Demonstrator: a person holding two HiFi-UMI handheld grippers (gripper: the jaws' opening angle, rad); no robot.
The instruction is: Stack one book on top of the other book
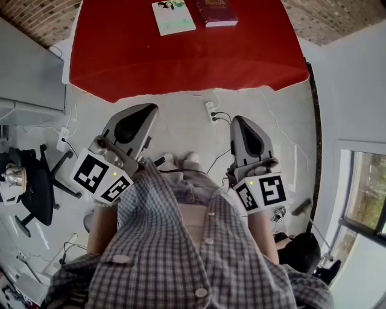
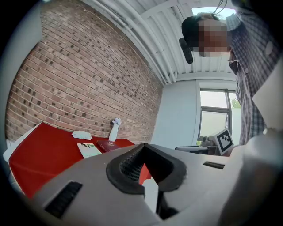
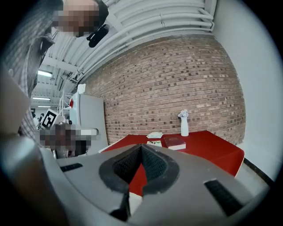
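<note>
Two books lie side by side on the red table [image 1: 181,60], far ahead of me. One is a white and green book [image 1: 174,17] [image 2: 89,149] [image 3: 154,143]; the other is a dark red book [image 1: 216,12] [image 2: 108,145] [image 3: 174,141] to its right. My left gripper [image 1: 146,110] [image 2: 143,146] and right gripper [image 1: 239,122] [image 3: 141,146] are held close to my body over the floor, well short of the table. Both are shut with nothing between their jaws.
A white spray bottle [image 3: 183,122] [image 2: 115,129] and a crumpled white cloth [image 3: 154,135] [image 2: 82,135] sit at the table's far side by the brick wall. A power strip [image 1: 210,110] and cables lie on the floor. A black office chair [image 1: 30,181] stands at left.
</note>
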